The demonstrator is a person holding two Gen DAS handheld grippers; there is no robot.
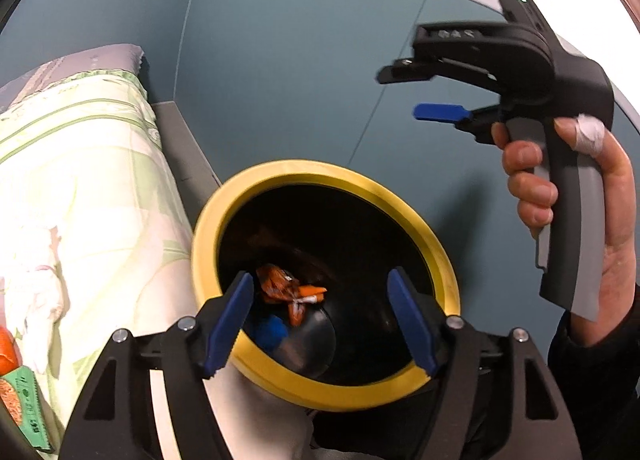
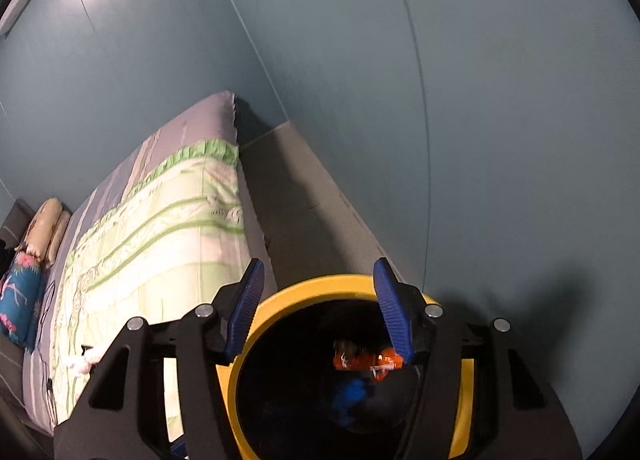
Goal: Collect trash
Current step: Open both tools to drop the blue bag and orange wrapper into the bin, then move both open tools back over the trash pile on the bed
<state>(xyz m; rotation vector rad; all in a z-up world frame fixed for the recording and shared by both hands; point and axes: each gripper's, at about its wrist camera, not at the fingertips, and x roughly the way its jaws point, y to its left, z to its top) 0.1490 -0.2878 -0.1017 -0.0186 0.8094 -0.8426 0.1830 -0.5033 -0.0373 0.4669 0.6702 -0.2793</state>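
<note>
A black trash bin with a yellow rim (image 1: 424,236) stands on the floor beside the bed; its rim also shows in the right wrist view (image 2: 304,288). Inside lie an orange wrapper (image 1: 280,286) and something blue (image 1: 270,330); both show in the right wrist view too, the wrapper (image 2: 356,358) and the blue piece (image 2: 352,390). My left gripper (image 1: 320,324) is open and empty just above the bin's near rim. My right gripper (image 2: 318,306) is open and empty over the bin; in the left wrist view it (image 1: 408,93) hangs above the bin at upper right.
The bed with a green-and-white quilt (image 1: 80,179) lies left of the bin. White crumpled tissue (image 1: 36,292) and a green wrapper (image 1: 20,400) lie on it at lower left. A teal wall (image 1: 300,59) stands close behind. Pillows (image 2: 24,284) lie at the bed's far end.
</note>
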